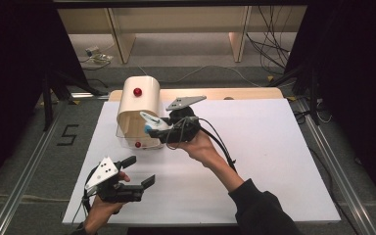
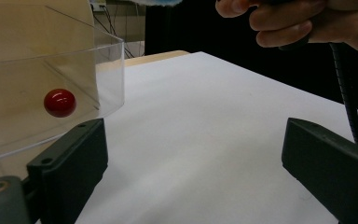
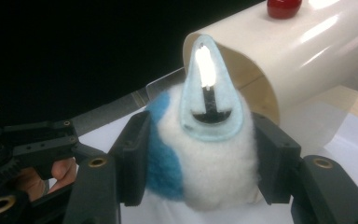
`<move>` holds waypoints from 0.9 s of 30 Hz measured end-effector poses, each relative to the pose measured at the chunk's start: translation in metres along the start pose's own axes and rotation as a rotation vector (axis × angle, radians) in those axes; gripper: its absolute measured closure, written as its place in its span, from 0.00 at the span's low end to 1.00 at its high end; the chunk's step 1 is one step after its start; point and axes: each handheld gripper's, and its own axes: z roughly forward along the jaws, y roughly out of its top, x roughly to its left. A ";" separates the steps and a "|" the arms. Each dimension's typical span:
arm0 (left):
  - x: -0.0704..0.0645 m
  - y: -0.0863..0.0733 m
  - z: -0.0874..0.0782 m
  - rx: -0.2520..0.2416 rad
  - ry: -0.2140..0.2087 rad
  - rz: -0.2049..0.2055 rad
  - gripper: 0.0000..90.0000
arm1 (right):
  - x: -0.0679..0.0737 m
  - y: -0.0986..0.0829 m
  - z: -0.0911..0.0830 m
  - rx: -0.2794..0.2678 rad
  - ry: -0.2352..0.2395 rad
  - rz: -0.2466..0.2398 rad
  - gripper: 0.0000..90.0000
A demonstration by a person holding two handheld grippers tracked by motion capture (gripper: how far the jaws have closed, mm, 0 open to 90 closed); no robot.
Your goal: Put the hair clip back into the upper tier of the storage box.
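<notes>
**Plush toy held at the bread-bin mouth**

High view: my right gripper (image 1: pixel 162 128) carries the plush toy (image 1: pixel 152 122) beside the cream bin (image 1: pixel 136 110); left gripper (image 1: pixel 139 172) idle on the table (image 1: pixel 254 161).
Left gripper view: jaws apart, empty; red knob (image 2: pixel 59 102) near.
Right gripper view: jaws clamped on the toy; next, I judge, insert and release.

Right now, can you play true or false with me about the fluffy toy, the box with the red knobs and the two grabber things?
1. The right gripper holds a fluffy white and blue toy. True.
2. The left gripper is squeezing the toy too. False: its jaws are wide apart with nothing between them, down near the front of the table.
3. The box has a cream curved lid with a red knob on top. True.
4. The toy already lies deep inside the box. False: it is held just at the box's open side.
5. The table top is green. False: it is white.
</notes>
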 end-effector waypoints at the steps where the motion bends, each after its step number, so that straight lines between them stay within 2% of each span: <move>1: 0.000 0.000 0.000 0.000 0.000 -0.001 0.07 | 0.000 0.001 0.002 0.002 0.001 0.002 0.51; 17: 0.000 0.000 -0.001 -0.002 -0.003 0.002 0.07 | 0.007 0.009 0.028 0.019 0.007 -0.021 0.51; 27: 0.000 0.000 -0.001 -0.002 -0.003 -0.001 0.07 | 0.007 0.010 0.039 0.030 0.011 -0.011 0.51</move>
